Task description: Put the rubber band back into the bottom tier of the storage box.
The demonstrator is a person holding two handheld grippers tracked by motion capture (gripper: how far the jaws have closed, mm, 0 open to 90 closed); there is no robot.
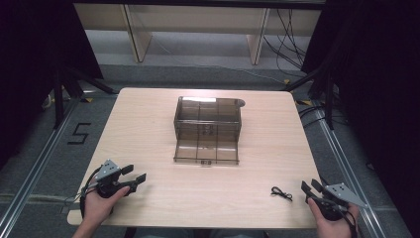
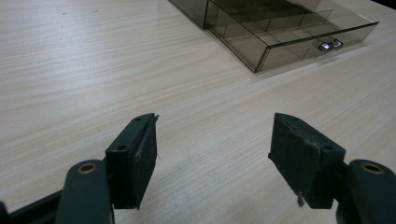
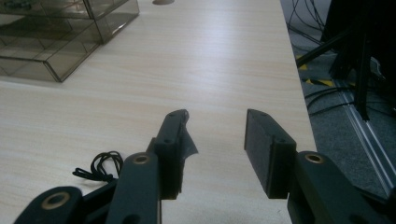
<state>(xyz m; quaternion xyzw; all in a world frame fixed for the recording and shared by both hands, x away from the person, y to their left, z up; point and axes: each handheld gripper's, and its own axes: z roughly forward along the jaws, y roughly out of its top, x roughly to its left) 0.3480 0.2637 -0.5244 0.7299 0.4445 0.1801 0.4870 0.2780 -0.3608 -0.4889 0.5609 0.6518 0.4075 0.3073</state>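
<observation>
A smoky transparent plastic drawer box [image 1: 208, 119] stands at the middle of the wooden table [image 1: 148, 129], its lower drawer [image 1: 206, 151] pulled out toward me, divided into compartments, with a small metal knob [image 2: 329, 45]. A small black looped cord [image 1: 281, 193] lies near the front right. My left gripper [image 1: 134, 179] rests at the front left corner, open, nothing between its jaws [image 2: 212, 158]. My right gripper [image 1: 311, 189] sits at the front right, open and empty [image 3: 215, 140], just right of the cord [image 3: 100, 166].
The table's right edge [image 3: 299, 93] runs close beside my right gripper, with grey floor, cables [image 3: 327, 93] and a metal rail beyond. Black stand legs [image 1: 67, 84] flank the table. Wooden furniture legs [image 1: 138, 34] stand behind it.
</observation>
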